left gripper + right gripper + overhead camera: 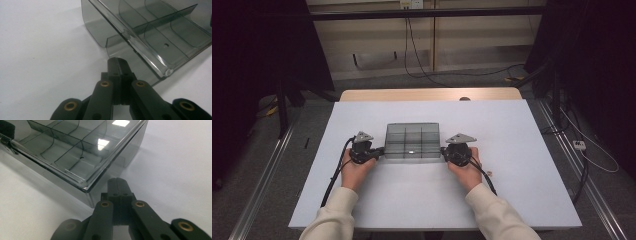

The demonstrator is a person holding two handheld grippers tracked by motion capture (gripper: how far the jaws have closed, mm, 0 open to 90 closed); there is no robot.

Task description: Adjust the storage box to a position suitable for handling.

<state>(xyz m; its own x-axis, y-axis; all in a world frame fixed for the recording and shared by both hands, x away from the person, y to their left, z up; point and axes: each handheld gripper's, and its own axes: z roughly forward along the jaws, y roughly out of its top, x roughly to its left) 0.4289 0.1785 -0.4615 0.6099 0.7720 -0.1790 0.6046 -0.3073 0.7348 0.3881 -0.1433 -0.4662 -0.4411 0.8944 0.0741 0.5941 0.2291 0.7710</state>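
Smoky clear compartment box (412, 140) at the middle of the white counter (512, 150), lid on. Against the box's left end, left claw (381, 150), jaws pressed together, gripping nothing. At the box's right end, right claw (443, 150), likewise pressed together and empty, tips just beside the near corner.

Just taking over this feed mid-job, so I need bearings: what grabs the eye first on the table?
A smoky transparent compartment box sits mid-table on the white tabletop, its dividers plain to see. The left gripper and right gripper flank its two short ends, each with fingers shut and nothing between them. Black cables trail from both grippers toward the person's cream sleeves.
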